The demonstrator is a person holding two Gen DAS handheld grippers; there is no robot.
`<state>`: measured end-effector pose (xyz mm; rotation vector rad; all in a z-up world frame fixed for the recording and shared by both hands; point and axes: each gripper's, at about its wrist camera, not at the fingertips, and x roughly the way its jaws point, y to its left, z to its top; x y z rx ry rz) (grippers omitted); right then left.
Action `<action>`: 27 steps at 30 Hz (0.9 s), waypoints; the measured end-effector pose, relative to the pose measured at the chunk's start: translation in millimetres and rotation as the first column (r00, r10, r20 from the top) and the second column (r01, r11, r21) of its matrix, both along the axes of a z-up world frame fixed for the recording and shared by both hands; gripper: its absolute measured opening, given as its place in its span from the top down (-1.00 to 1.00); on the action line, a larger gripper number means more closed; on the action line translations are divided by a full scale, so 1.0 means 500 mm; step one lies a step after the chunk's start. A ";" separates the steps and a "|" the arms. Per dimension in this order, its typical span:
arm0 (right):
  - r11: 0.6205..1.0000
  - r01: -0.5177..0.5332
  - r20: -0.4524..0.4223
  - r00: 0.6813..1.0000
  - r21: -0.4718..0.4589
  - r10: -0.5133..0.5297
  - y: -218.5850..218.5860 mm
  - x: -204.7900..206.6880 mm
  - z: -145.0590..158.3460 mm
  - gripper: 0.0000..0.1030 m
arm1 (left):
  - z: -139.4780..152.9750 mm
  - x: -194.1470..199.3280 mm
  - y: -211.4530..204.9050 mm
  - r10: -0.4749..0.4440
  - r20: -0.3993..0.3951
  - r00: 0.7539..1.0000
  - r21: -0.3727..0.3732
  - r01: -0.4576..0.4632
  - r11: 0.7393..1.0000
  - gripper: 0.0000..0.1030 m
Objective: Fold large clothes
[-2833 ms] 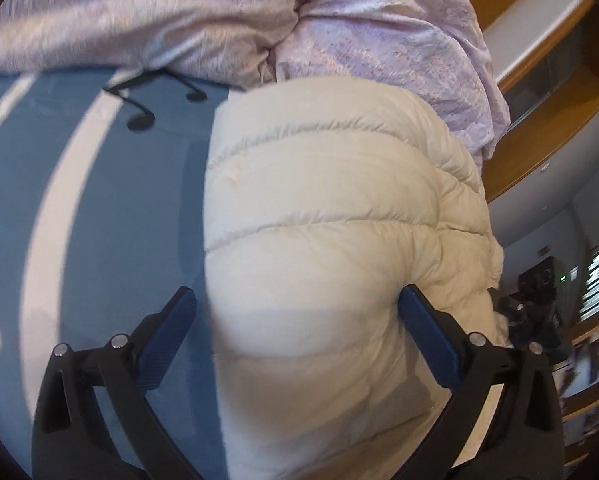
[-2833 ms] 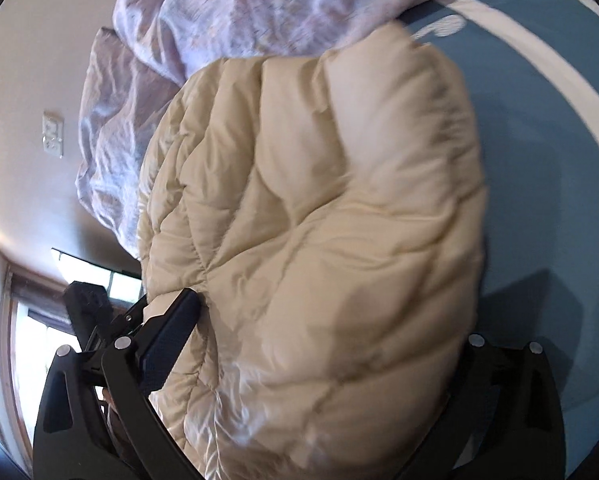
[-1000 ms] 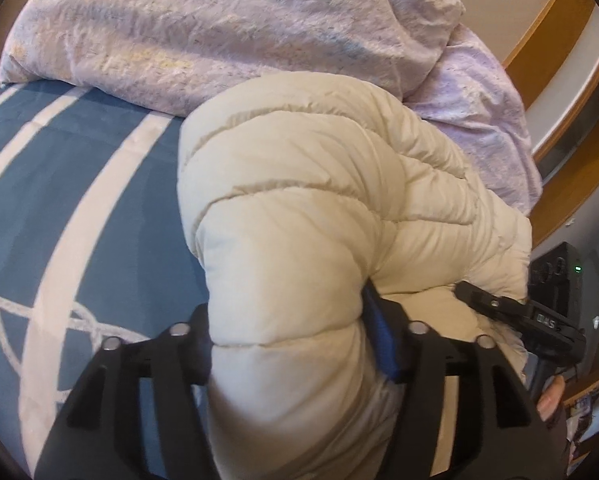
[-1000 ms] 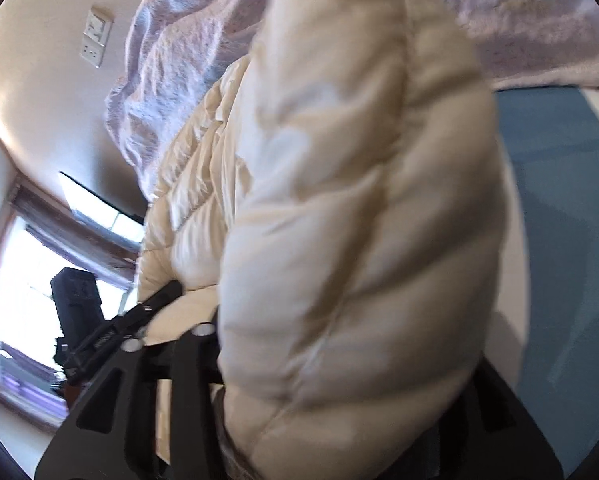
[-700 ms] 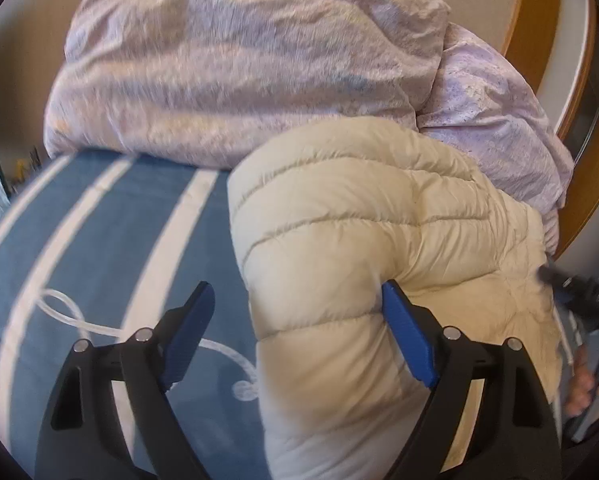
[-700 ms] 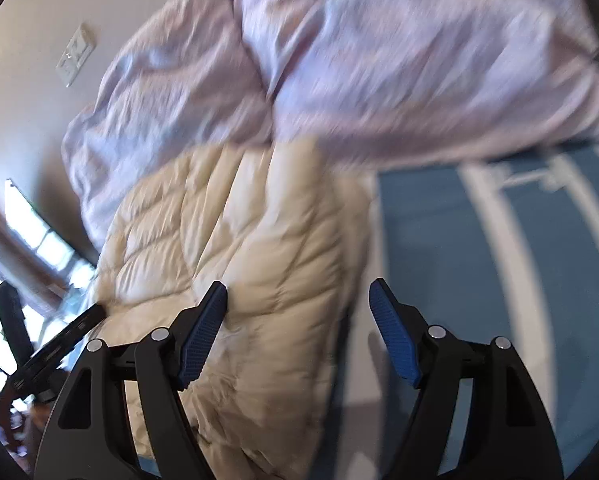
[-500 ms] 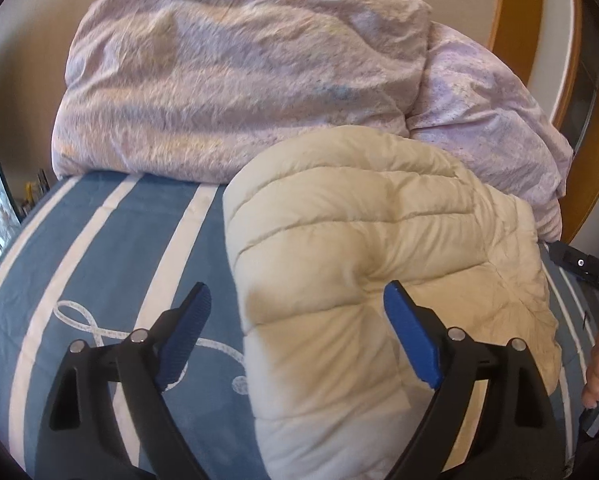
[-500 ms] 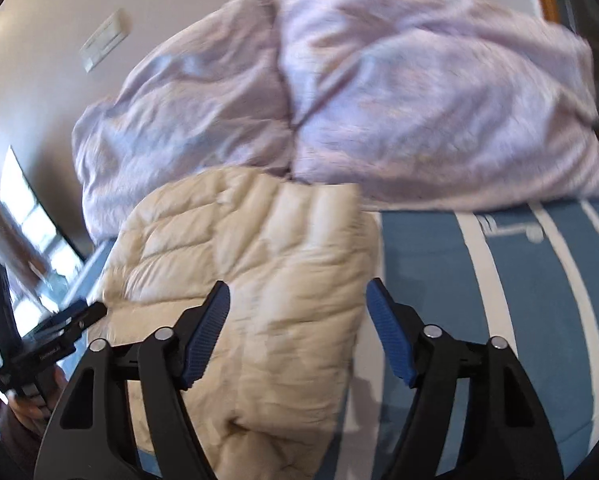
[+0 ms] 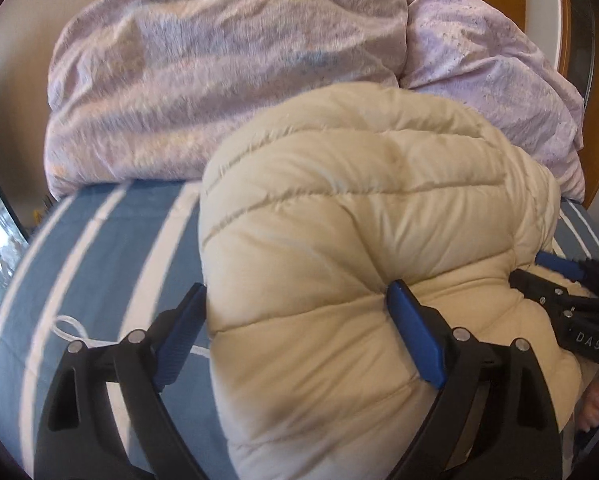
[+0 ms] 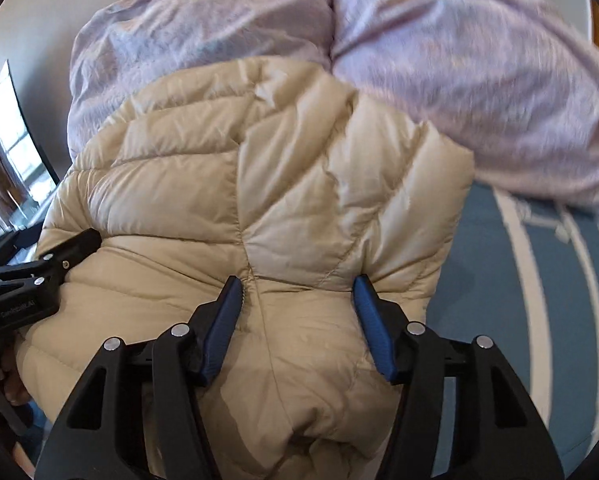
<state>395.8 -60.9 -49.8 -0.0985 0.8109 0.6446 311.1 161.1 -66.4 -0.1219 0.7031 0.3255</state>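
A cream quilted puffer jacket point(image 9: 359, 248) lies folded in a thick bundle on the blue striped bed cover point(image 9: 99, 256). My left gripper point(image 9: 299, 320) is open, its jaws wide on either side of the jacket's near left edge. My right gripper point(image 10: 297, 300) is partly open, its jaws pressing into the padded fabric of the jacket point(image 10: 283, 184) at its near right part. The right gripper shows at the right edge of the left wrist view point(image 9: 559, 276). The left gripper shows at the left edge of the right wrist view point(image 10: 59, 256).
A bunched lilac duvet point(image 9: 219, 76) is piled against the wall behind the jacket, also in the right wrist view point(image 10: 439, 52). The blue cover with white stripes point(image 10: 539, 280) extends right. A window point(image 10: 15, 144) lies at the left.
Both grippers let go of the lifted jacket fold and pulled back. They have now moved in again over the settled bundle, the right jaws narrowing around the padding.
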 end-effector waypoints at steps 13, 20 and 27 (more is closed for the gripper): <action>1.000 0.014 -0.042 0.999 0.023 -0.013 -0.007 0.013 -0.029 -0.15 | -0.050 0.033 0.009 -0.007 -0.023 1.000 -0.063 0.006 0.998 -0.85; 0.999 0.015 -0.045 0.999 0.035 -0.014 -0.010 0.015 -0.033 -0.16 | -0.060 0.038 0.011 -0.008 -0.028 1.000 -0.073 0.006 0.997 -0.87; 0.999 0.022 -0.040 0.999 0.035 -0.020 -0.011 0.013 -0.033 -0.16 | -0.066 0.049 0.016 0.011 -0.043 0.999 -0.058 -0.013 0.998 -0.95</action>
